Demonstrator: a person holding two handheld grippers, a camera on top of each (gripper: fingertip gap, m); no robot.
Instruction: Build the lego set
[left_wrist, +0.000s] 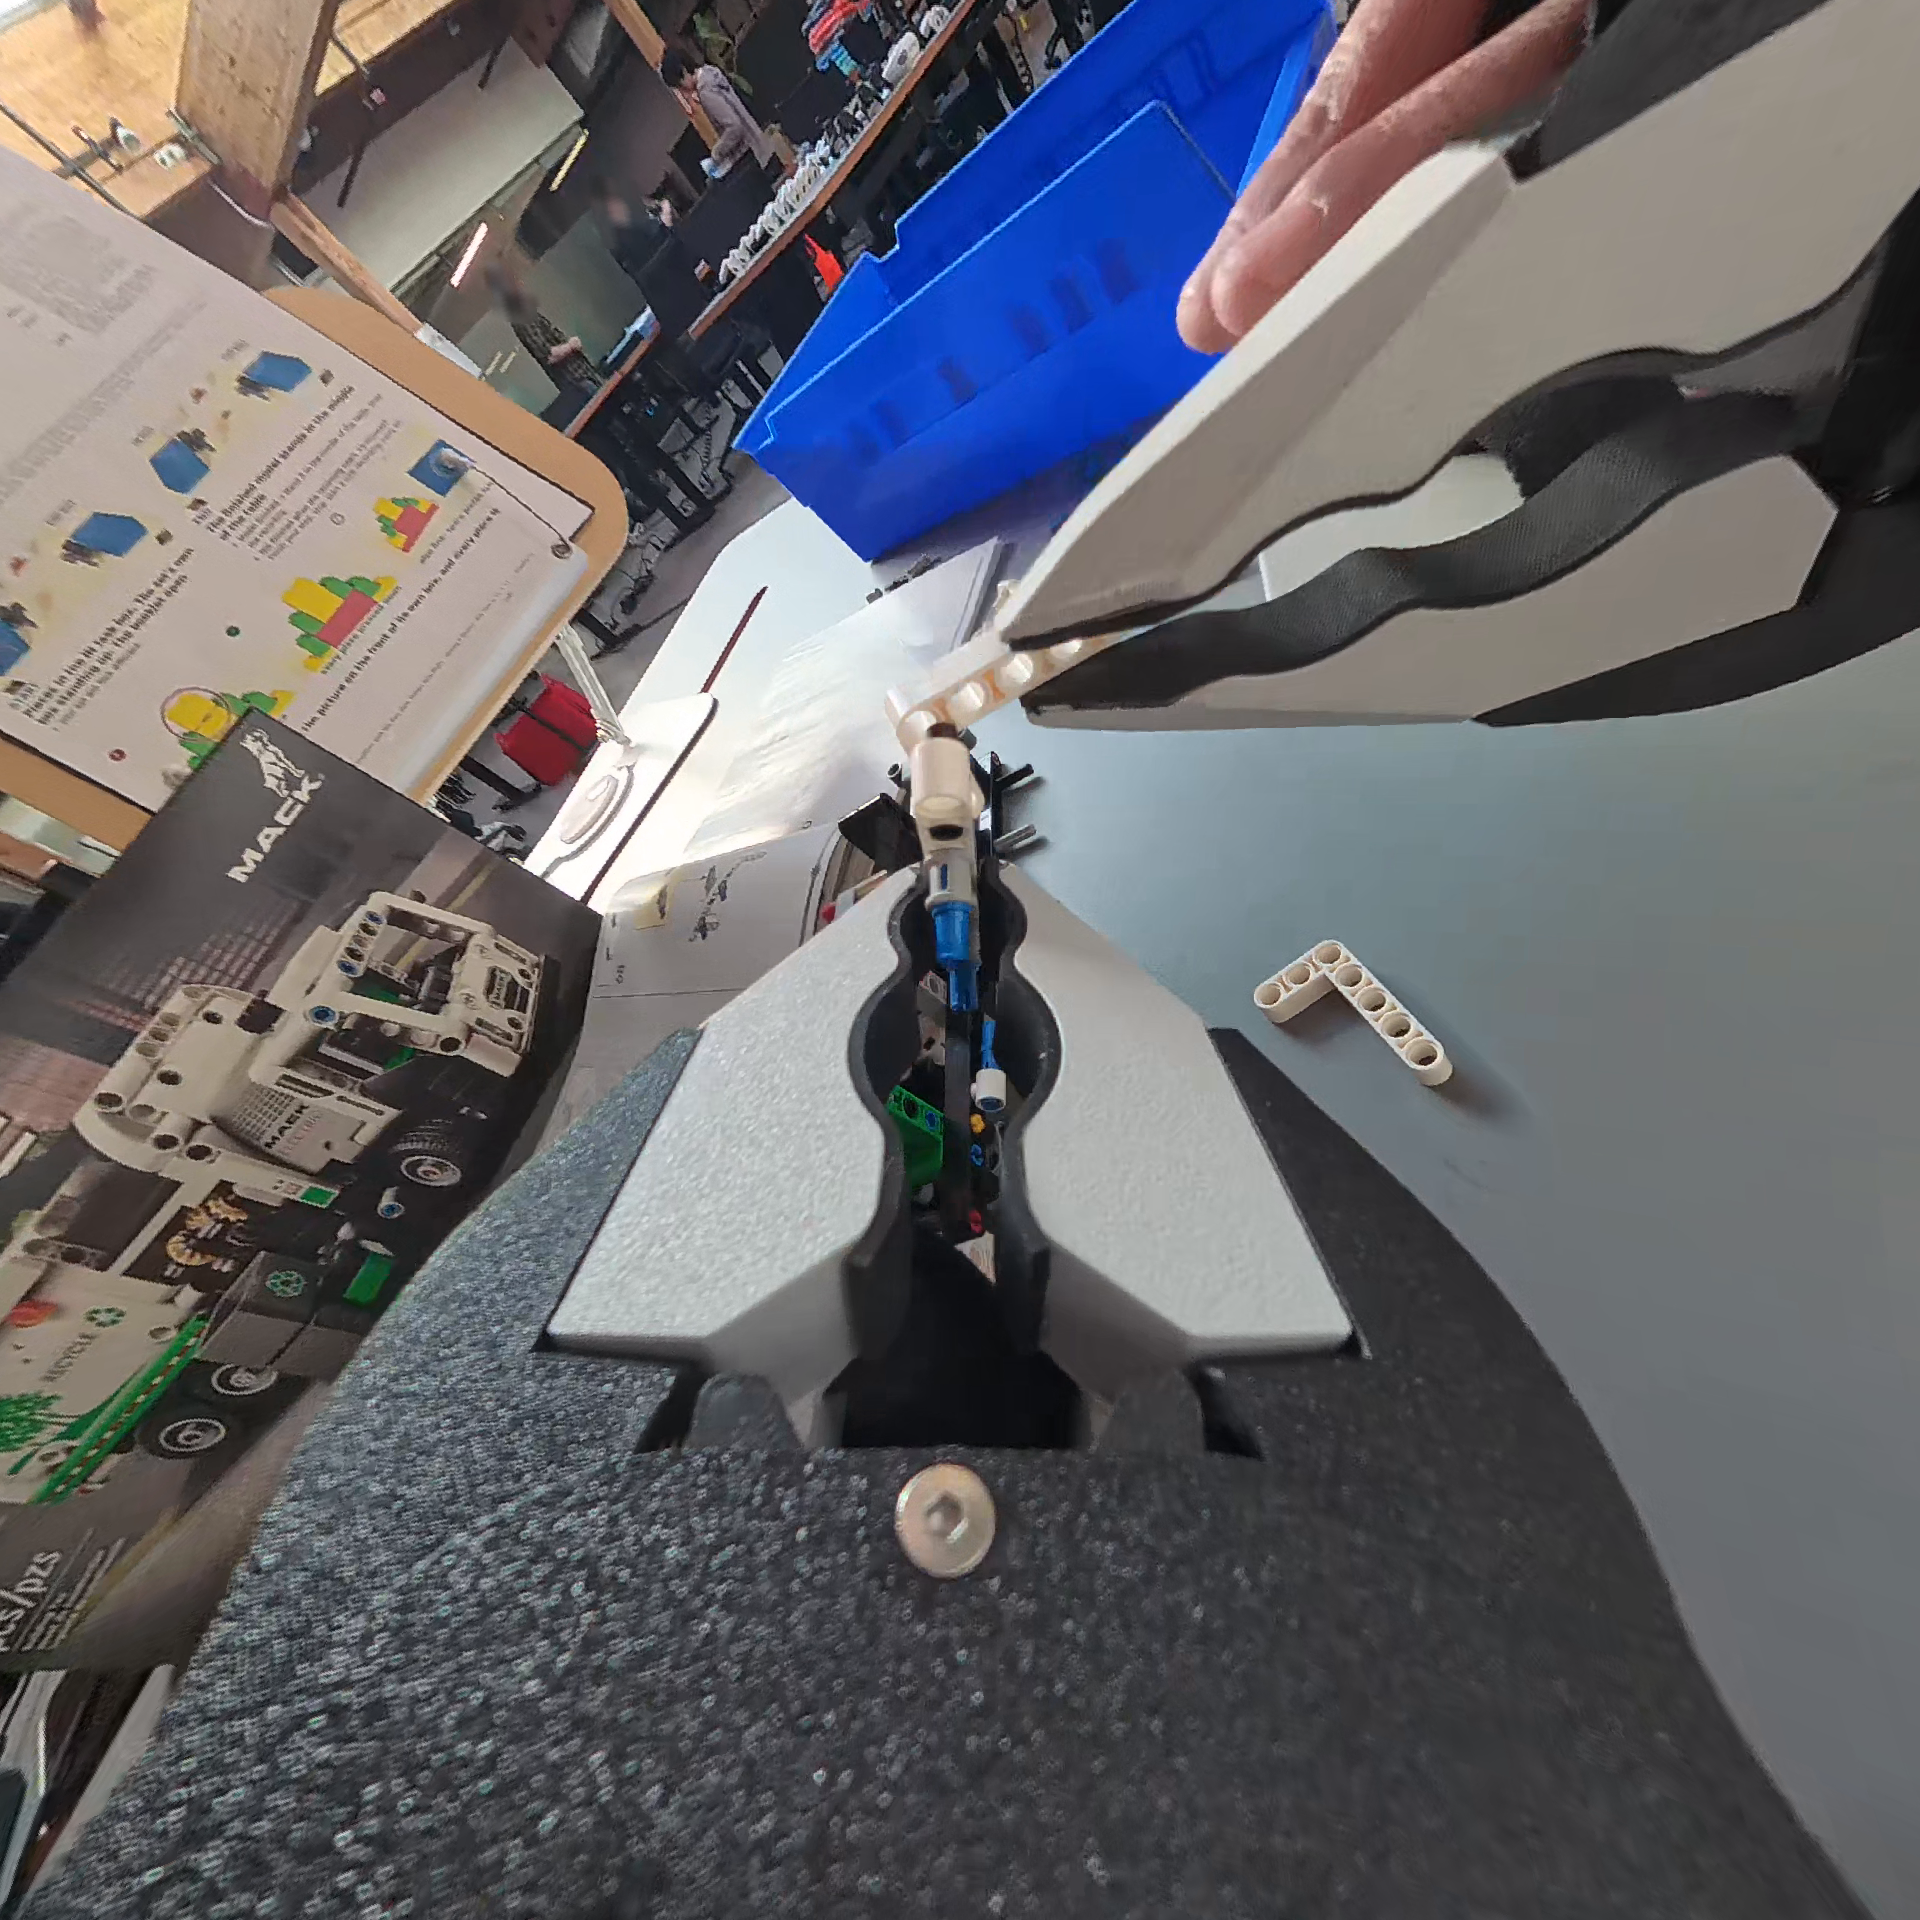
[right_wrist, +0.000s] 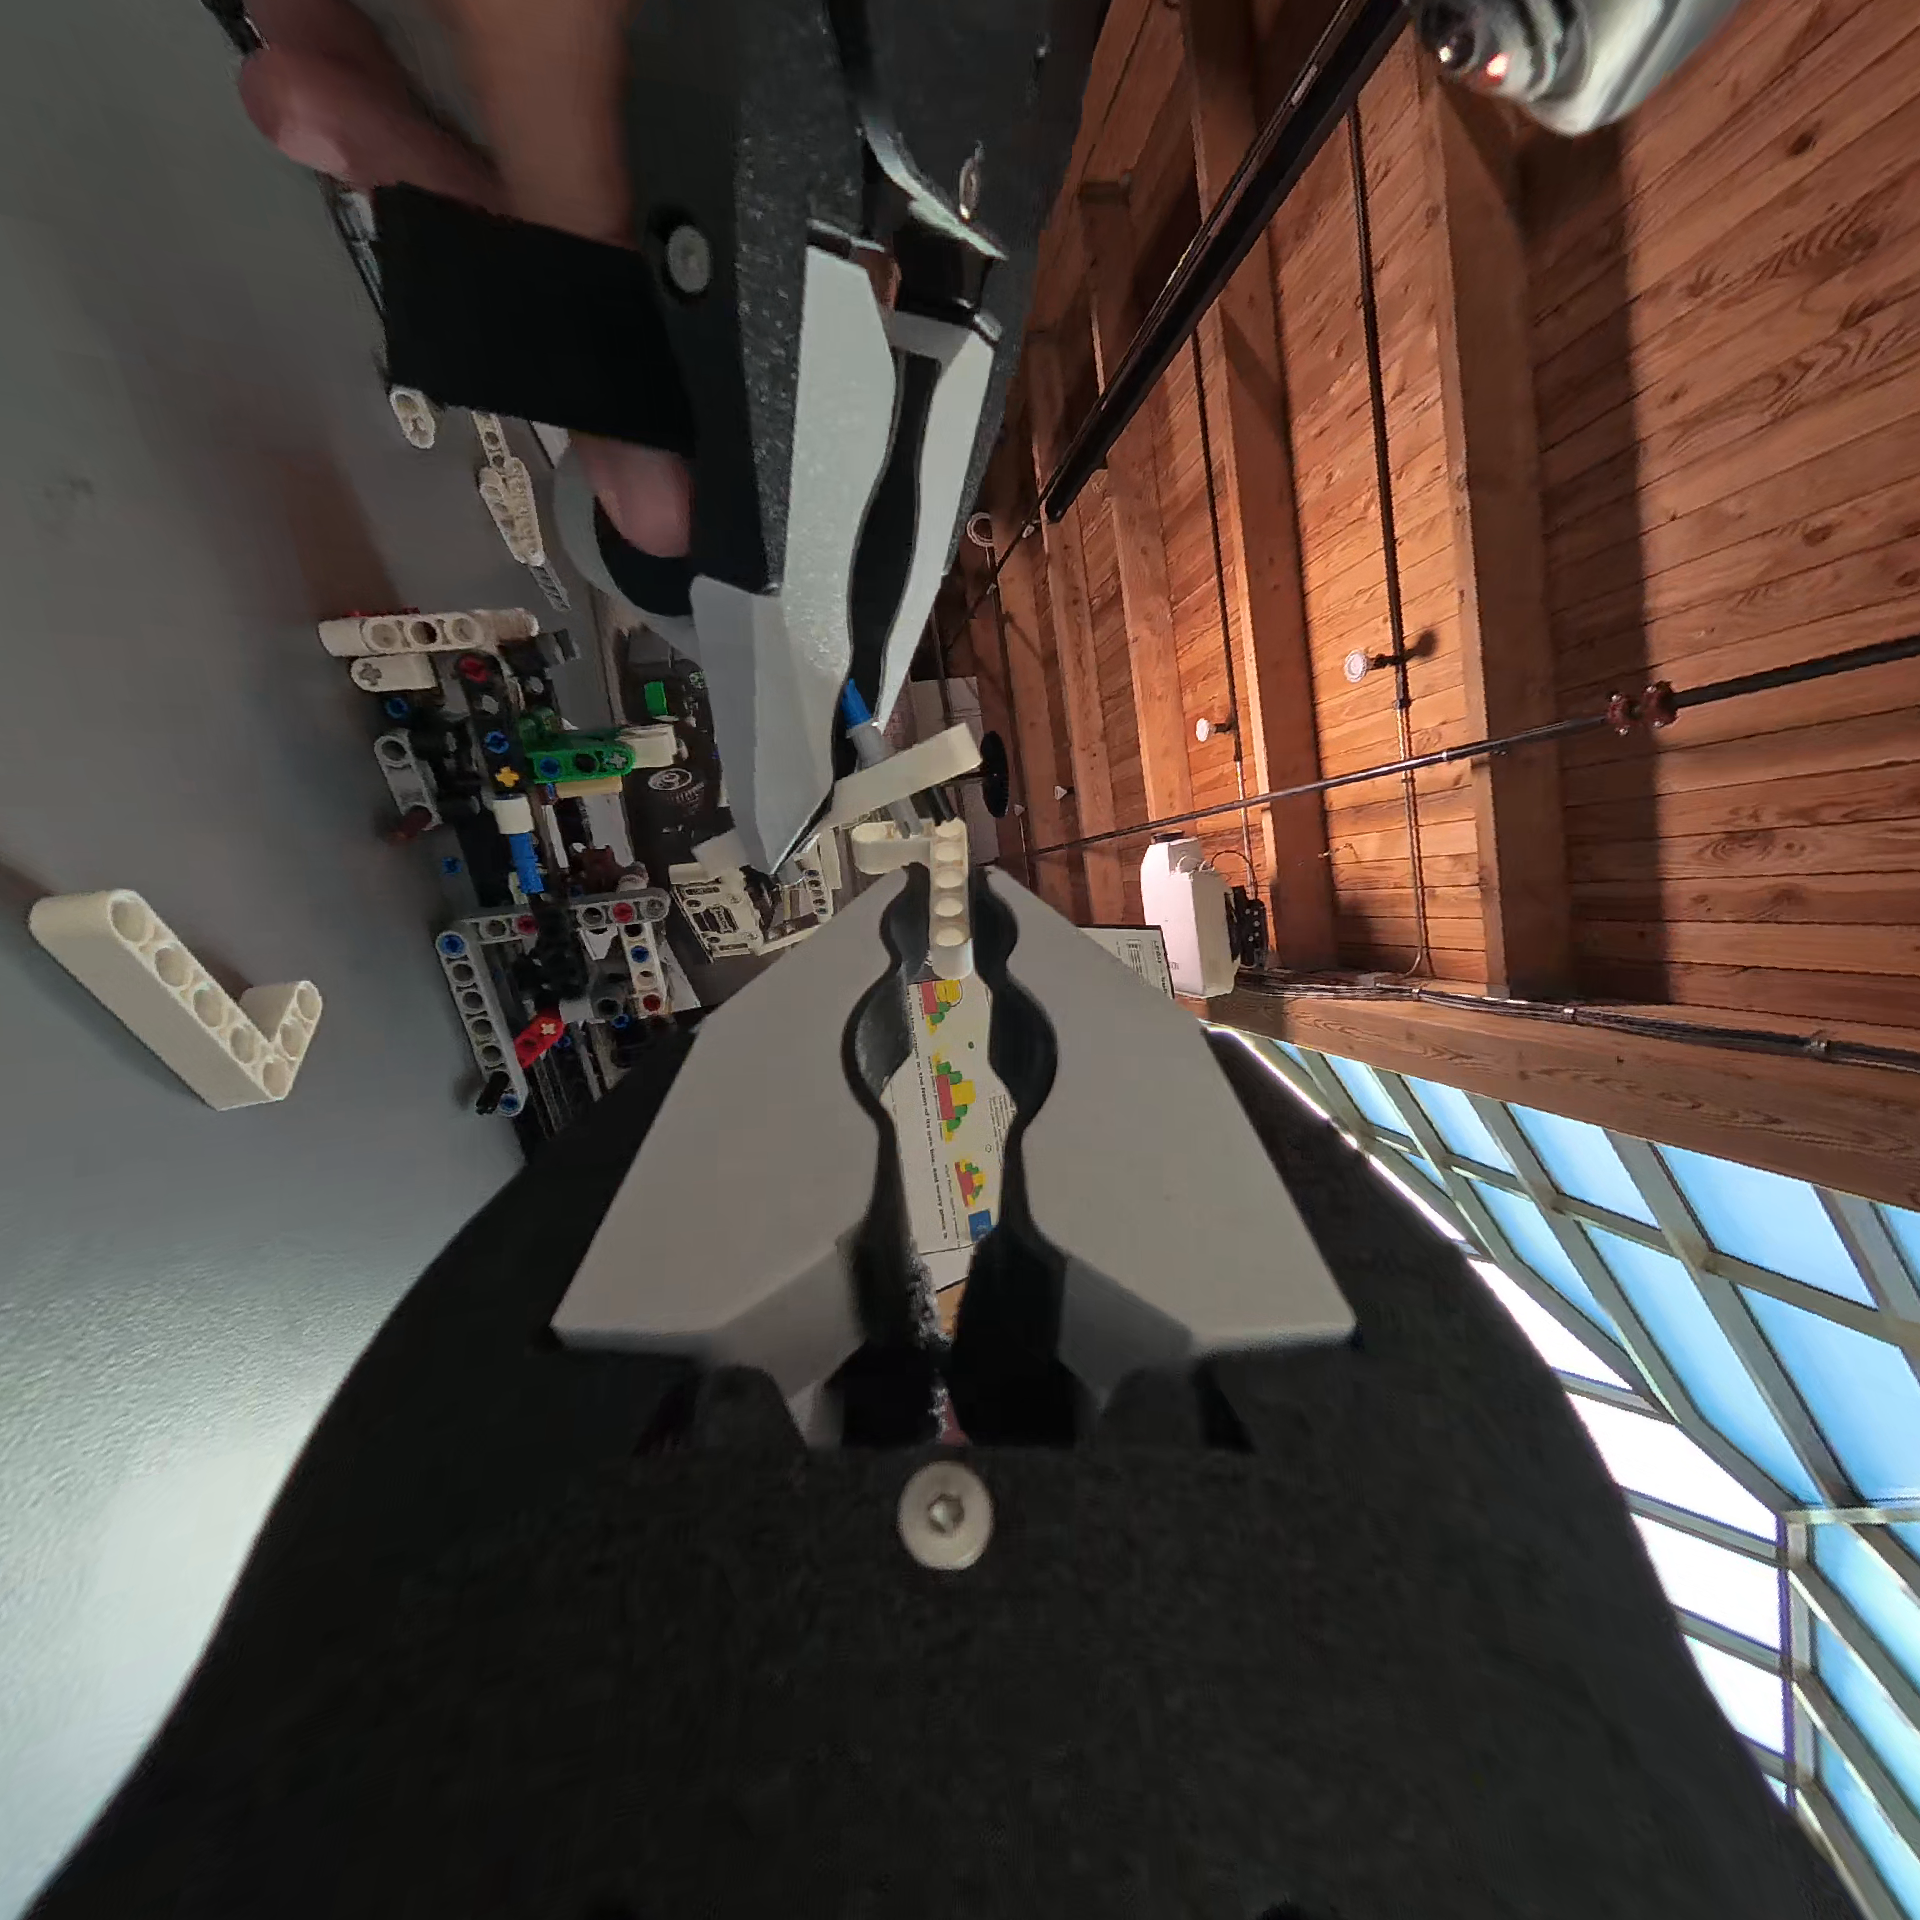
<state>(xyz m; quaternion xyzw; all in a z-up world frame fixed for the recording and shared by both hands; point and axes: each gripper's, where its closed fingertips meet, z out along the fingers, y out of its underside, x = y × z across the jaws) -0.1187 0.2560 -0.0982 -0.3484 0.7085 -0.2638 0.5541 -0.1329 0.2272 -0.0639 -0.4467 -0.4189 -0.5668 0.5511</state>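
Observation:
In the left wrist view my left gripper (left_wrist: 951, 883) is shut on a small blue pin piece (left_wrist: 951, 935) with a white connector (left_wrist: 940, 795) at its tip. My right gripper (left_wrist: 1023, 675) comes in from the upper right, shut on a white beam (left_wrist: 971, 696) whose end touches that connector. In the right wrist view my right gripper (right_wrist: 940, 883) holds the white beam (right_wrist: 948, 883), and the left gripper (right_wrist: 821, 831) reaches down from above with the blue pin piece (right_wrist: 857, 717). The part-built model (right_wrist: 520, 831) lies on the table below.
A loose white L-shaped beam (left_wrist: 1351, 1008) lies on the grey table (left_wrist: 1558, 1143); it also shows in the right wrist view (right_wrist: 177, 997). A blue bin (left_wrist: 987, 343) stands at the back. The set's box (left_wrist: 260, 1143) and an instruction sheet (left_wrist: 260, 468) stand at the left. Spacing between my two grippers at the tips: around 5 centimetres.

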